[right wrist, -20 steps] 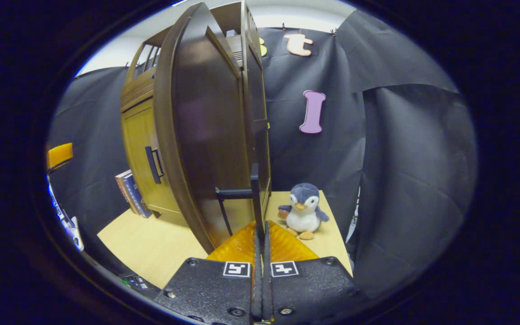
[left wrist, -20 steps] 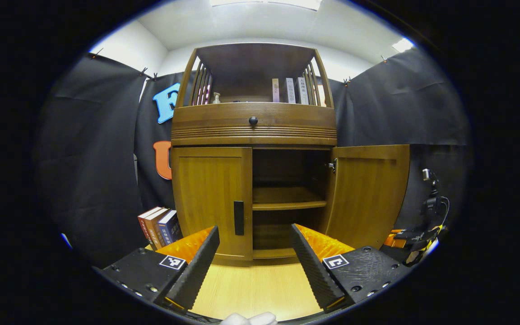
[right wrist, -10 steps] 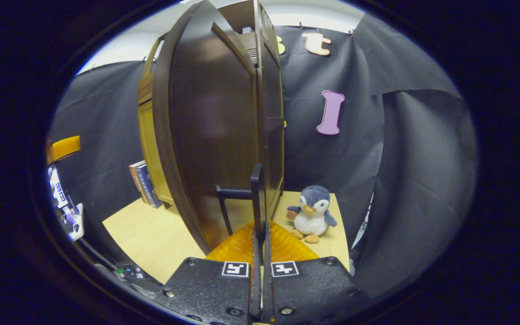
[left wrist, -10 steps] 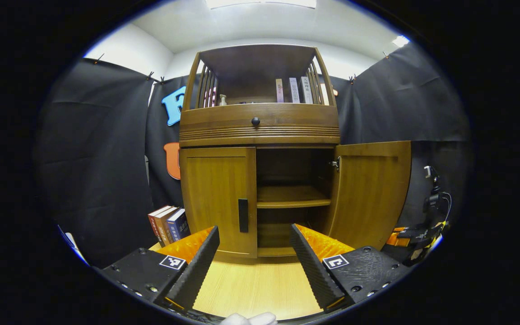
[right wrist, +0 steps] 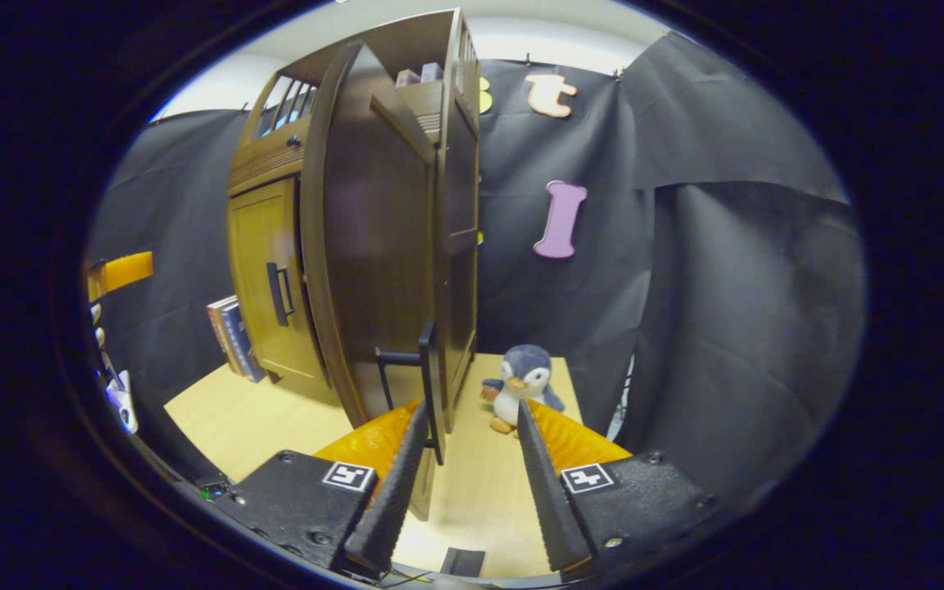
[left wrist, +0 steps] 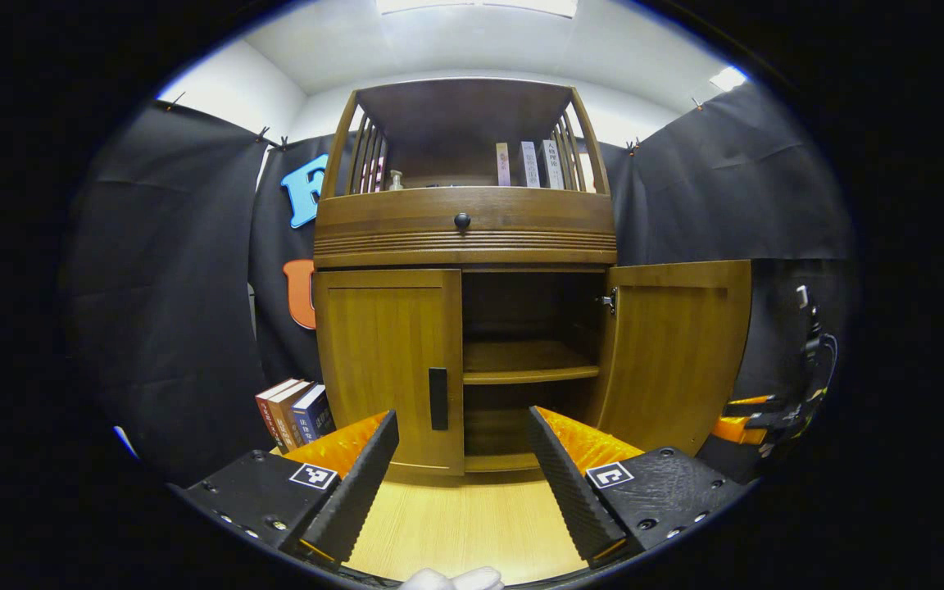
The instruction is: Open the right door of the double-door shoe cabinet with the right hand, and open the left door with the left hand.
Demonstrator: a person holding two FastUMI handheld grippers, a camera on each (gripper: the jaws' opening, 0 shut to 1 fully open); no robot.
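Observation:
The wooden shoe cabinet (left wrist: 464, 233) stands straight ahead in the left gripper view. Its left door (left wrist: 386, 369) is closed, with a dark handle (left wrist: 437, 398) at its inner edge. The right door (left wrist: 677, 352) is swung wide open and bare shelves show inside. My left gripper (left wrist: 462, 414) is open, short of the cabinet and touching nothing. In the right gripper view the open right door (right wrist: 374, 246) is seen from outside. Its black handle (right wrist: 431, 385) stands just inside the left finger. My right gripper (right wrist: 472, 407) is open, its fingers not pressing the handle.
Several books (left wrist: 296, 410) lean beside the cabinet's left foot. A plush penguin (right wrist: 521, 383) sits on the wooden tabletop (right wrist: 267, 434) near the open door's hinge side. Black cloth walls close in on all sides. My right gripper (left wrist: 746, 414) shows at the left gripper view's right edge.
My right gripper has opened and let go of the right door's handle, which it clamped in the earlier frames. The door stays open. The left gripper has only swayed a little.

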